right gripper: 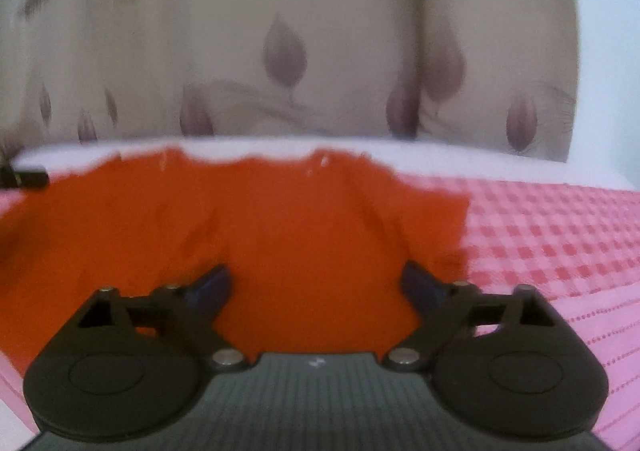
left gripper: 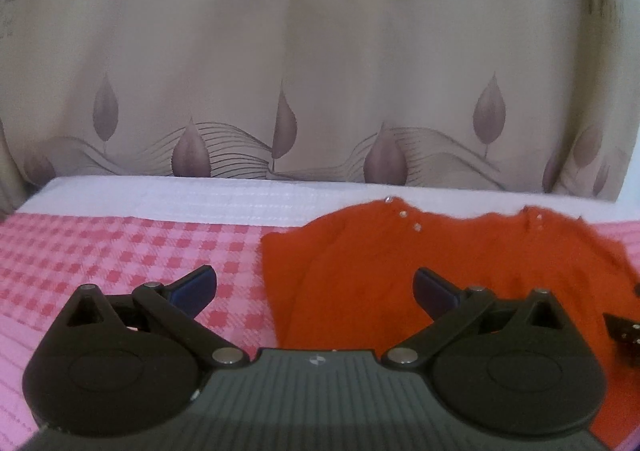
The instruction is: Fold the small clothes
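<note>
A small orange-red fuzzy top (left gripper: 460, 259) lies flat on the pink checked cloth, its neckline with small metal snaps toward the far edge. My left gripper (left gripper: 316, 291) hovers over the top's left edge, jaws wide apart with nothing between them. In the right wrist view the same top (right gripper: 280, 227) fills the middle and left of the picture. My right gripper (right gripper: 316, 289) stands open above the top's right half, with only the flat fabric below the gap. A dark part of the right gripper (left gripper: 624, 331) shows at the right edge of the left wrist view.
The pink checked cloth (left gripper: 120, 251) covers the surface, with a white strip (left gripper: 200, 195) along its far edge. A beige curtain (left gripper: 320, 71) with a leaf print and lettering hangs right behind. More checked cloth (right gripper: 560, 235) lies to the right of the top.
</note>
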`<action>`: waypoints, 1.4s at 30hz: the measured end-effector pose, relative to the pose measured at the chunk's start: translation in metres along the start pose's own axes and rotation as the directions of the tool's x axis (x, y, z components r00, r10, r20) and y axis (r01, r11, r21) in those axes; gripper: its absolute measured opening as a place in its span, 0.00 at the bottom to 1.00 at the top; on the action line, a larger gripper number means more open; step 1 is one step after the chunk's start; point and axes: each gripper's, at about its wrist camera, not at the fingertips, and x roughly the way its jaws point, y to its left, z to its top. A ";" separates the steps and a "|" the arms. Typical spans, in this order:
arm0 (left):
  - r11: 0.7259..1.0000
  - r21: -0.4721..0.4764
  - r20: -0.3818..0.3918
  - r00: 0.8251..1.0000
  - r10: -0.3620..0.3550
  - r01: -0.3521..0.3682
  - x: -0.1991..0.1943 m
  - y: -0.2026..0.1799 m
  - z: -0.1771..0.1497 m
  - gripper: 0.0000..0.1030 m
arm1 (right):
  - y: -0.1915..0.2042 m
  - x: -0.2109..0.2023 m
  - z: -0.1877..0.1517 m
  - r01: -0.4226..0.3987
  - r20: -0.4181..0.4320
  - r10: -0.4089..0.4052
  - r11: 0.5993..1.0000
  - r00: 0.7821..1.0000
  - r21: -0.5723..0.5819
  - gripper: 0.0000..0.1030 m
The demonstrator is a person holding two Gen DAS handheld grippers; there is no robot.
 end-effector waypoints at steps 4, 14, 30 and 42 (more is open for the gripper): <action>1.000 0.004 -0.010 1.000 0.010 -0.010 0.004 0.000 -0.004 1.00 | -0.003 0.002 0.000 -0.006 -0.007 0.006 1.000 1.000 0.007 1.00; 0.999 0.007 -0.030 0.999 0.036 -0.036 0.012 0.002 -0.010 1.00 | 0.000 0.004 0.000 0.003 -0.010 -0.003 1.000 1.000 -0.010 1.00; 1.000 -0.018 -0.082 0.996 0.023 -0.025 0.021 0.007 -0.013 1.00 | 0.000 0.002 0.000 0.005 0.001 -0.005 1.000 1.000 -0.012 1.00; 0.982 -0.155 -0.099 0.987 -0.125 0.109 0.025 0.024 -0.016 1.00 | 0.008 0.000 -0.002 0.044 0.011 -0.044 0.998 0.999 -0.042 1.00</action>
